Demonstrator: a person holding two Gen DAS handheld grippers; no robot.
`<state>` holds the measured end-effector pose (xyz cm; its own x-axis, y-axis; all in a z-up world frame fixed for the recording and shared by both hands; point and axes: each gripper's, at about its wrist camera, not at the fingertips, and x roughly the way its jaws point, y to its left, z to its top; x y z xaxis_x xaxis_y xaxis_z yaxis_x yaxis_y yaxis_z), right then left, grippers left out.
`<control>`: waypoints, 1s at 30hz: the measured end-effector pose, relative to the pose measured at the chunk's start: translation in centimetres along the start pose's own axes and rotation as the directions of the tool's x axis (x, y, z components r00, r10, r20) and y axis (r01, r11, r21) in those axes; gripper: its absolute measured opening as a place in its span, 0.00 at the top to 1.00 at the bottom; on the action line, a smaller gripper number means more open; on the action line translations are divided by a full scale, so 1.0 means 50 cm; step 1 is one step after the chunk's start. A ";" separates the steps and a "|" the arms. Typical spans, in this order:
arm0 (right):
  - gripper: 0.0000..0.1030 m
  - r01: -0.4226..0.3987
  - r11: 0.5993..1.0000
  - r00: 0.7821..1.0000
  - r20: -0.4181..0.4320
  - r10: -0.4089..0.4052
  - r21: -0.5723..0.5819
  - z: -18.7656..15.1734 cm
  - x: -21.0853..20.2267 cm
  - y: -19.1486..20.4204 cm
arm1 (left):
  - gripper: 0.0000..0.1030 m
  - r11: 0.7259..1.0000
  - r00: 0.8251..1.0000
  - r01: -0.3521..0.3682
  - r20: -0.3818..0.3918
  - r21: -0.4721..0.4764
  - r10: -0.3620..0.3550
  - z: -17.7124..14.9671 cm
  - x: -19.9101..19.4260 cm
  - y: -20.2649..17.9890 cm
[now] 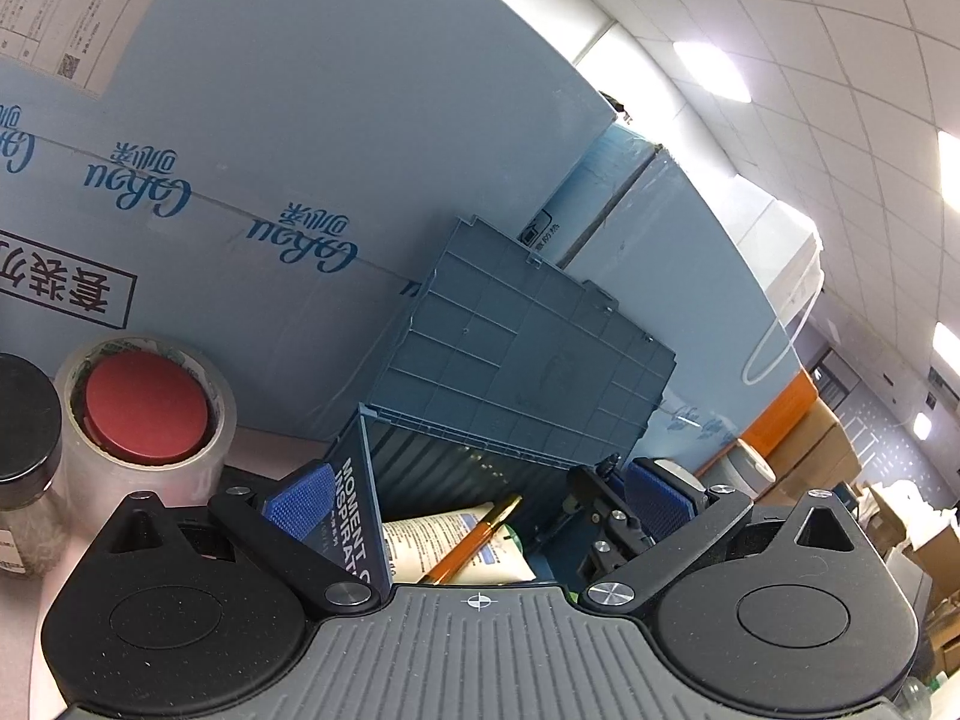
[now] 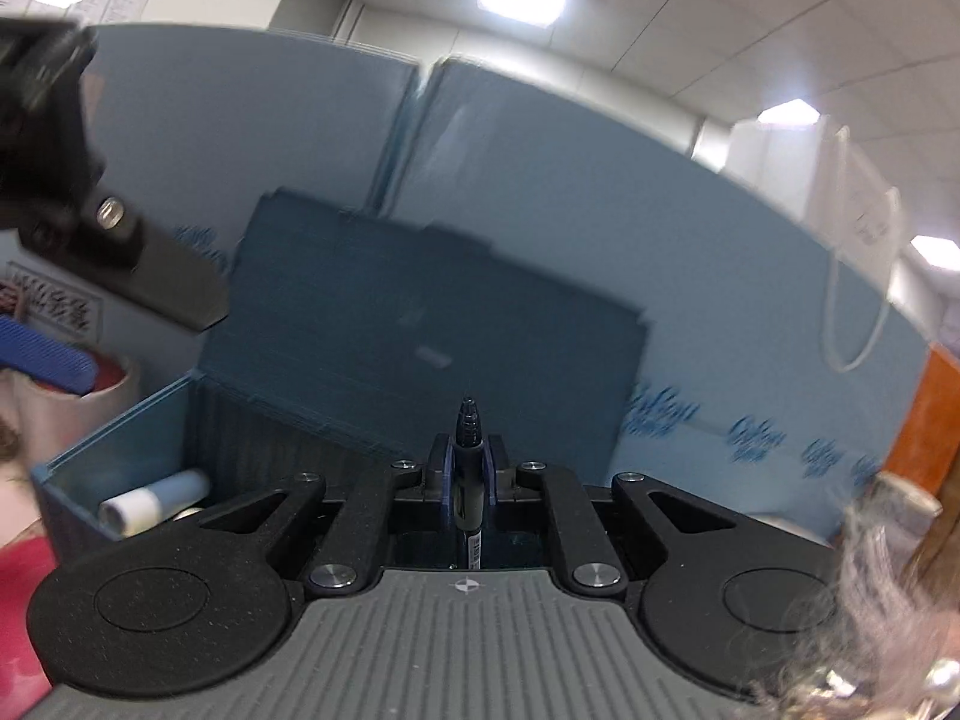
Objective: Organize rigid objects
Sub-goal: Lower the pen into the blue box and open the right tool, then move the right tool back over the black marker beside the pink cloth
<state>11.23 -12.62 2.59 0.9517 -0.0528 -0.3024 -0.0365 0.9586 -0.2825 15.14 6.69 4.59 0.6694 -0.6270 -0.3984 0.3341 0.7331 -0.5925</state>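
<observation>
Marker clamped over the open blue bin

Marker [image 2: 470,468] sits upright between my right fingers, its black tip poking up past the blue pads [image 2: 445,474], a small label with print too fine to read showing on its lower barrel. My right gripper [image 2: 470,471] is closed tight on it, just in front of the blue storage bin [image 2: 126,450], whose ribbed lid [image 2: 420,324] stands raised behind. This view is smeared by motion, yet a white and pale blue tube [image 2: 153,501] shows lying in the bin's left corner.

My left gripper [image 1: 480,495] has its fingers spread wide apart, one blue pad [image 1: 303,501] on each side of the bin's opening, holding nothing. Between them, inside the bin [image 1: 420,462], an orange pen [image 1: 474,540] with a gold clip lies slanted across a cream tube [image 1: 444,546] with blue print I cannot make out. A dark blue book [image 1: 354,516] stands on edge against the bin's left wall, and its white lettering reads "MOMENT" and "INSPIRAT", the rest cut off. The lid [image 1: 522,354] leans back against a large pale blue carton [image 1: 270,138] printed with a repeated script logo, seen upside down, that looks like "CoRou" beside Chinese characters.

Left of the bin, a roll of clear tape [image 1: 144,414] stands on the table around a red cap [image 1: 147,408], with a black-lidded jar [image 1: 24,432] just beside it.
</observation>
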 end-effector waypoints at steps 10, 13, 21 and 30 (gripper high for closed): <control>0.82 -0.125 0.977 0.988 -0.070 0.139 0.175 0.013 0.020 -0.008 | 0.00 1.000 1.000 -0.003 -0.003 -0.002 0.003 0.000 0.005 0.002; 0.74 -0.183 0.940 0.972 -0.088 0.216 0.286 0.014 0.021 -0.018 | 0.00 1.000 1.000 -0.006 -0.004 -0.004 0.006 0.000 0.005 0.003; 0.48 -0.262 0.805 0.926 -0.095 0.365 0.533 0.011 0.037 -0.057 | 0.00 1.000 1.000 -0.005 -0.001 -0.005 0.005 0.000 0.004 0.002; 0.24 -0.151 0.795 0.960 -0.105 0.259 0.587 0.014 -0.032 -0.094 | 0.00 1.000 1.000 -0.011 0.005 0.009 0.011 -0.002 0.002 -0.004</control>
<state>10.08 -16.87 5.03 0.8723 0.1684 -0.4590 0.0065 0.9347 0.3554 15.09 6.45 4.60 0.6760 -0.6178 -0.4016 0.3324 0.7421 -0.5820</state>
